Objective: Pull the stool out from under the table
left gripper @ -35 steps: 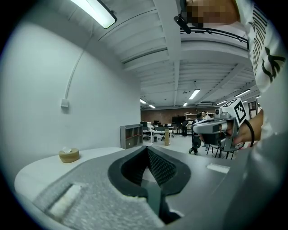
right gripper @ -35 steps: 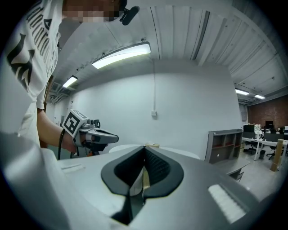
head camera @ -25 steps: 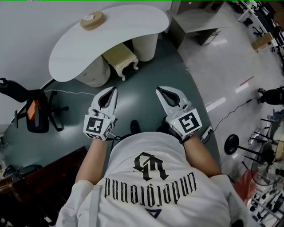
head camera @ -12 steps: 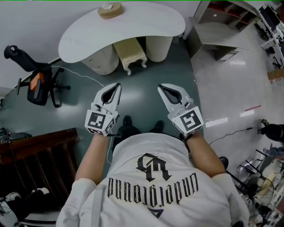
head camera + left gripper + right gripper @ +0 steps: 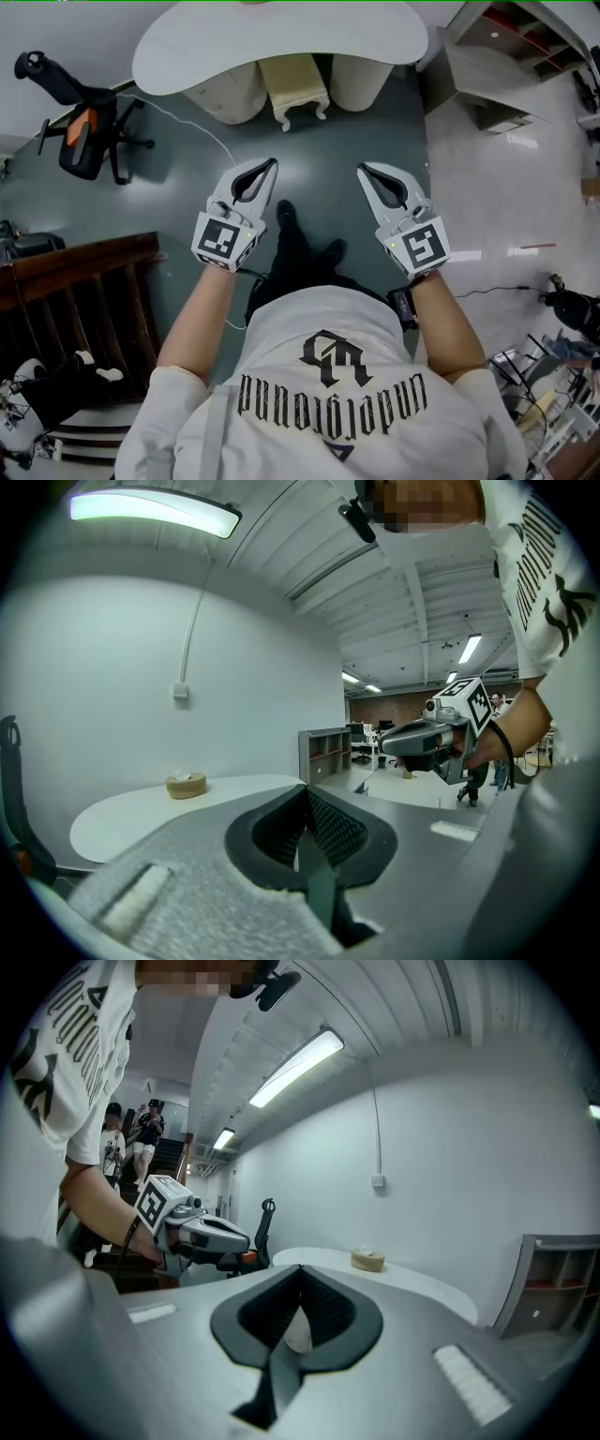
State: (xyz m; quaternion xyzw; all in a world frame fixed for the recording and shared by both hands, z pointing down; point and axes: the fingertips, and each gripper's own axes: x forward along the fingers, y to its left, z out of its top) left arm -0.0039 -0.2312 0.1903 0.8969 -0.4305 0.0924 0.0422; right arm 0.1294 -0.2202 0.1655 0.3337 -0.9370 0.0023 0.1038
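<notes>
The grey-green floor (image 5: 309, 150) fills the middle of the head view, giving way to pale glossy tiles on the right. At the top edge stands the white, kidney-shaped table (image 5: 281, 42), carried on two round, pale pedestals (image 5: 223, 94). The person in a white printed shirt (image 5: 328, 394) stands facing it, well back, with dark shoes (image 5: 286, 217) showing on the floor between the outstretched forearms. A grey shelf unit (image 5: 492, 80) stands to the right of the table, and a dark wooden railing (image 5: 84, 291) runs along the left side. A black office chair (image 5: 89, 141) with an orange patch sits left of the table, near the wall. The stool (image 5: 295, 82), cream-coloured with curved legs, stands between the two pedestals, its far part tucked under the table's front edge and its near part showing on the floor. The left tongs (image 5: 271, 163) and the right tongs (image 5: 362, 170) are held side by side in the air, both pointing toward the stool and well apart from it. Each pair is closed tip to tip and holds nothing; only the open loop behind the tips shows a gap. A small round tan box (image 5: 186, 785) rests on the tabletop. A thin white cable (image 5: 202, 127) trails across the floor from near the chair toward the left tongs.
</notes>
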